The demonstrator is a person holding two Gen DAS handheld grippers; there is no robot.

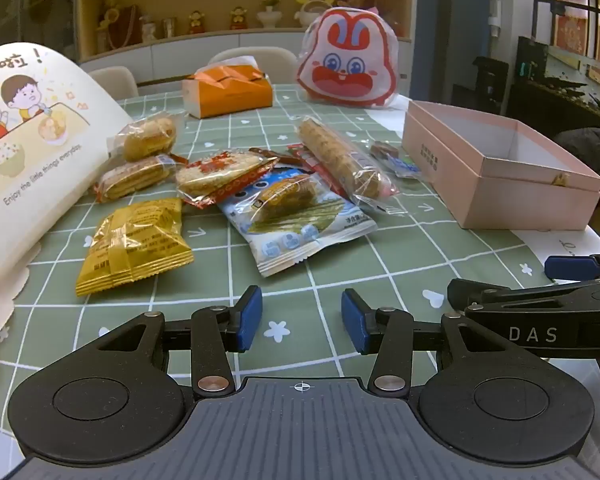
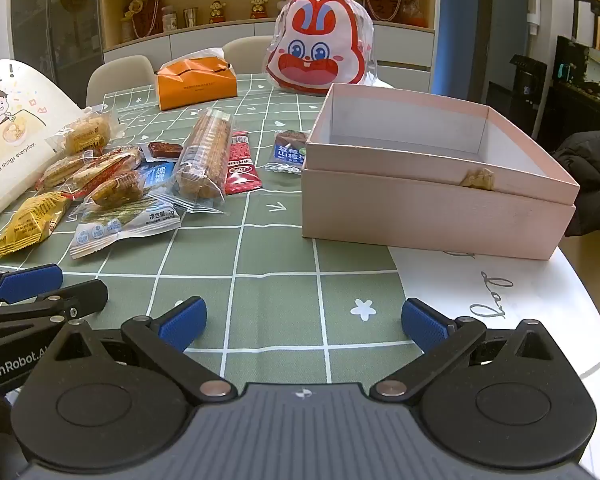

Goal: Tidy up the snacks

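**Two tongs spread above the worktop, snacks loose beside the pink box**

Two pairs of tongs hang low over the near edge of the worktop (image 2: 276, 288), which wears a green cloth with a white grid. The left tongs (image 1: 302, 322) stand partly spread with nothing between the blue pads; only cloth shows in the gap. The right tongs (image 2: 304, 326) are spread wide, also with nothing between them. Each pair shows at the edge of the other's view, so they sit side by side, close but apart.

The snacks lie in a loose heap on the cloth, ahead of the left tongs and to the left of the box. Nearest is a yellow foil packet (image 1: 134, 246), with a blue-and-white packet (image 1: 300, 224) just beside it. A small wrapped cake (image 1: 286, 198) rests on the blue-and-white packet. Behind them are a round rice cracker in a red-edged wrapper (image 1: 224, 176), two wrapped pastries (image 1: 140, 160), and a long clear sleeve of biscuits (image 1: 340, 160) lying across a red packet (image 2: 241, 166). A small blue-labelled sweet (image 2: 288, 154) lies closest to the box.

The pink box (image 2: 432, 208) stands open on the right, sitting in its own lid; its visible interior is white.

Farther back are an orange box (image 2: 196, 86) and a rabbit-face bag (image 2: 320, 52). A cream cartoon-printed bag (image 1: 24, 152) rises at the left.
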